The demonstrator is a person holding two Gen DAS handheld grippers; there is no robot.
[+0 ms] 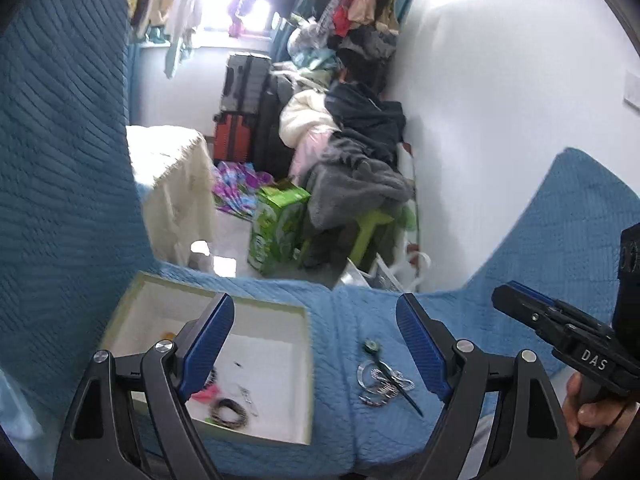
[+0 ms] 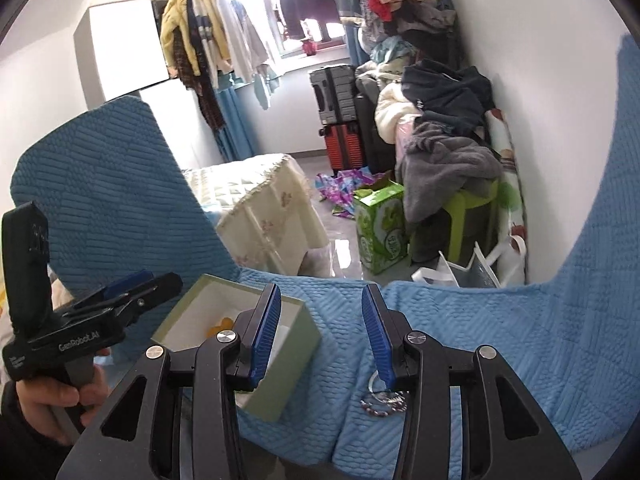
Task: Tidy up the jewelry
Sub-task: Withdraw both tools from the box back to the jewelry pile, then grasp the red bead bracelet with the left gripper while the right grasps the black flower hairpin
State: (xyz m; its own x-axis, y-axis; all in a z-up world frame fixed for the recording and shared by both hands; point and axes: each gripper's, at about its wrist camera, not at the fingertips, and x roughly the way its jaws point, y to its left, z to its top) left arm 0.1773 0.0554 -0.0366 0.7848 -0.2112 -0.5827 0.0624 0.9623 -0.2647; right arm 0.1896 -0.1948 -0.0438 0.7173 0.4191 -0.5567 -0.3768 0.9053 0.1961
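Jewelry pile (image 2: 382, 398) partly behind tool finger.

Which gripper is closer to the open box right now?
Left. The left gripper hangs just above the box, one finger over its inside; the right gripper sits further right, nearer the loose jewelry.

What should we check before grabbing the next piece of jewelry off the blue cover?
1. Left gripper jaws open with nothing between them: ok.
2. Right gripper jaws apart and not holding anything: ok.
3. Box open, with room on its white floor: ok. It already holds a few pieces, including a dark beaded bracelet.
4. Jewelry pile lying in plain sight on the blue quilted cover, beside the box: ok.
5. Pieces in the pile separate enough to lift one alone: cannot tell. The rings, bracelets and a dark hair stick overlap.
6. Grippers clear of each other: ok.
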